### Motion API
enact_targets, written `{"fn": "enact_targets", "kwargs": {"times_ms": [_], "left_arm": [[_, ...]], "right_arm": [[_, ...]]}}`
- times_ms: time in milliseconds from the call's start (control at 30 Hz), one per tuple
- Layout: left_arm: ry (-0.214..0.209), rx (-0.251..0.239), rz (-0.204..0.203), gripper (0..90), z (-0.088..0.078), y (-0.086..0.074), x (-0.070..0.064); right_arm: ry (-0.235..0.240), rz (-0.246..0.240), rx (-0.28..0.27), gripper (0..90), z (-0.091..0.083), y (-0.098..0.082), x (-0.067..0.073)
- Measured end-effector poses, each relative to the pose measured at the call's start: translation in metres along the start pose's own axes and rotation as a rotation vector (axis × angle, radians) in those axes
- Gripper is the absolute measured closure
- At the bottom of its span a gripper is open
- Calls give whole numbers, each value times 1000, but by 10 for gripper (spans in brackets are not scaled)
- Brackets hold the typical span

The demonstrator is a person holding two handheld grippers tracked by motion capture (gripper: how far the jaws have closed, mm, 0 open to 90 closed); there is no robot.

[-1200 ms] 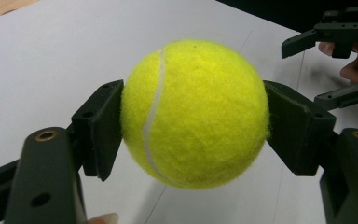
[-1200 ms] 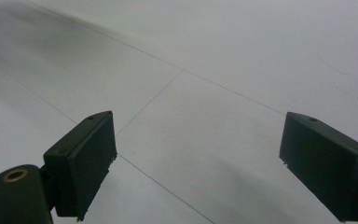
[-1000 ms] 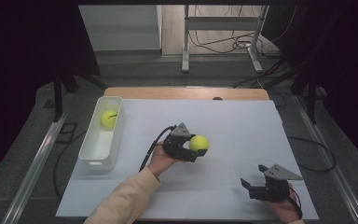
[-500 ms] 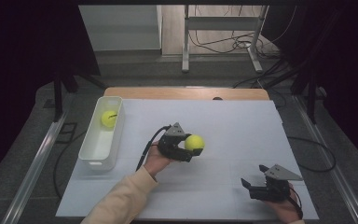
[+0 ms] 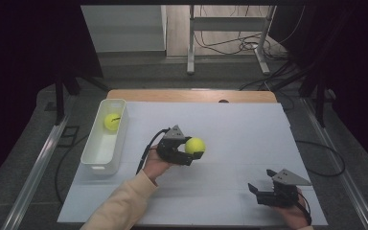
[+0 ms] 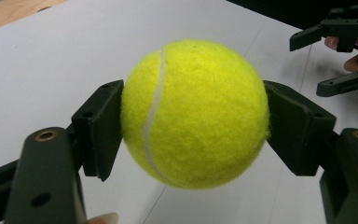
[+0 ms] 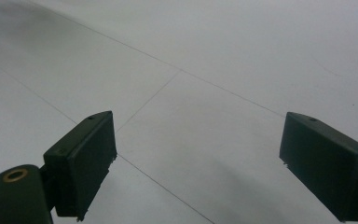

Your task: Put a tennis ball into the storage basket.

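Tennis ball (image 5: 195,144) at frame centre, clamped across its widest part by the left gripper (image 5: 188,152) above the white desk (image 5: 249,129). Fuzzy, light and springy, it probably grips easily. Right gripper (image 5: 263,190), lower right, has its fingers wide apart, empty.

We see the white table (image 5: 249,129) lit evenly from above, while the room around it is nearly black. Under the left gripper (image 5: 191,154) there is only a soft, weak shadow. In the left gripper view the tennis ball (image 6: 193,114) between its jaws is sharp and bright, and the right gripper (image 6: 340,58) beyond it is a little soft. Ahead of the right gripper's jaws the surface turns grey and blurry.
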State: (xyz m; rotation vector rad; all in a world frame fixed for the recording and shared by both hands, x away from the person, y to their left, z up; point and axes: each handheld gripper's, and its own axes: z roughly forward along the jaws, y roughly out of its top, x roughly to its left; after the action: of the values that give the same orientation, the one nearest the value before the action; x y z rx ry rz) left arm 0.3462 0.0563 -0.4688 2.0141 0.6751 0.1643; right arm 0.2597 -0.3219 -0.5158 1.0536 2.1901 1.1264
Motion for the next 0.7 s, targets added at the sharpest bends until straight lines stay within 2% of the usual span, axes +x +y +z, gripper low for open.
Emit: {"fn": "enact_targets", "kwargs": {"times_ms": [700], "left_arm": [[43,-17,-24,265,-23,-9,10]], "right_arm": [[1,-4,-3,112,0,0,0]]}}
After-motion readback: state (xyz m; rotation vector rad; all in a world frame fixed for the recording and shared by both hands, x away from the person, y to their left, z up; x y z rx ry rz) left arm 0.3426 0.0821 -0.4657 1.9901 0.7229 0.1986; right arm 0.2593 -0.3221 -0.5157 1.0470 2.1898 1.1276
